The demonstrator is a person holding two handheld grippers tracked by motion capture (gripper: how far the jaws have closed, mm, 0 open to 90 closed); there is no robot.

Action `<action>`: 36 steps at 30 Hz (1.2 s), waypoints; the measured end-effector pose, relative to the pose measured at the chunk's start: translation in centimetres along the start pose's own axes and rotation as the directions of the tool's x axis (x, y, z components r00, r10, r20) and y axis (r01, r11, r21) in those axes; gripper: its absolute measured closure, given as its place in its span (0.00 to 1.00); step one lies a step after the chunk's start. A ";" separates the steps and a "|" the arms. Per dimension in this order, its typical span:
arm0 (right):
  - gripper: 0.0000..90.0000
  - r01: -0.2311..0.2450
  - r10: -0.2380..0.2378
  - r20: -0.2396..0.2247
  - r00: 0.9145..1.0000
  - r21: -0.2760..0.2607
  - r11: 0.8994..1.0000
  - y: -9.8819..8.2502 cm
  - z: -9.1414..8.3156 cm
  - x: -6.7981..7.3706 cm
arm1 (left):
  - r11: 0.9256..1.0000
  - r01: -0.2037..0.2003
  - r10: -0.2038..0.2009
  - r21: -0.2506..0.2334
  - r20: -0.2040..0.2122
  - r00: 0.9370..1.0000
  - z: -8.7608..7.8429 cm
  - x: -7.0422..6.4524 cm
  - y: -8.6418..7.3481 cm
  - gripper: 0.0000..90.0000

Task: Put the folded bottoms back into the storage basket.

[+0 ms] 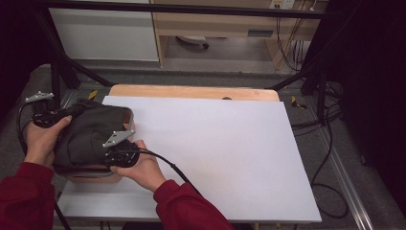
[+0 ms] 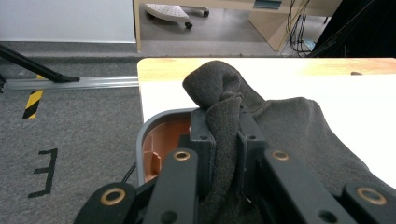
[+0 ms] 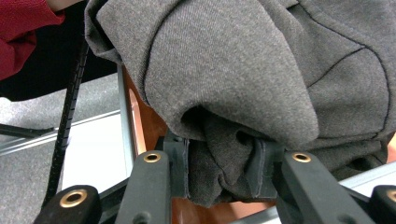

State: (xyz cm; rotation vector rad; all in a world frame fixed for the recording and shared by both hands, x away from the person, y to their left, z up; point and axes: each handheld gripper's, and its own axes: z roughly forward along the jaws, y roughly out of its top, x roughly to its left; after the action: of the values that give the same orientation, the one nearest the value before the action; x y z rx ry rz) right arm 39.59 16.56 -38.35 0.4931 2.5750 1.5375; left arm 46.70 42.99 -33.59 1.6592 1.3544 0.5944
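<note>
At table's near-left corner: dark grey garment [image 1: 91,134] bunched over an orange basket [image 2: 156,140], clamped in left gripper [image 2: 223,140] and right gripper [image 3: 223,168] jaws alike. Likely next: lifting clear together, spreading on the white sheet [image 1: 215,153].

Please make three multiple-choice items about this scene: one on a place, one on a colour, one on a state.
1. Where on the white table top does the orange bin stand?
A. near left corner
B. centre
C. far right corner

2. What colour is the garment?
A. yellow
B. dark grey
C. white

3. How does the left gripper stand?
A. open, apart from the cloth
B. shut on the cloth
C. lying on the floor

Key: 1 A, the high view shows it there. 2 B, both gripper views show grey fabric. 3 B, fabric is pinched between its jaws; the right gripper grips likewise.
</note>
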 end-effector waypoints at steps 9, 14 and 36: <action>0.73 -0.001 0.001 0.006 1.000 0.011 1.000 -0.1 0.0 0.0 | 1.000 -0.001 0.000 0.022 0.003 1.000 0.6 0.0 -0.2 0.89; 0.73 -0.008 0.007 0.010 1.000 0.018 1.000 -0.1 0.2 -0.1 | 0.999 -0.006 0.006 0.034 0.004 1.000 1.3 0.1 -0.5 0.89; 0.73 0.004 -0.005 0.032 0.999 0.027 1.000 0.4 0.3 0.2 | 1.000 -0.021 0.021 0.023 -0.002 1.000 2.1 0.0 -0.8 0.88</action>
State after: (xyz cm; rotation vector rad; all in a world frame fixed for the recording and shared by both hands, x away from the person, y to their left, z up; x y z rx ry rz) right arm 39.52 17.02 -38.15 0.5095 2.5743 1.4832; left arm 47.94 42.29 -35.25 1.6936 1.3517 0.5943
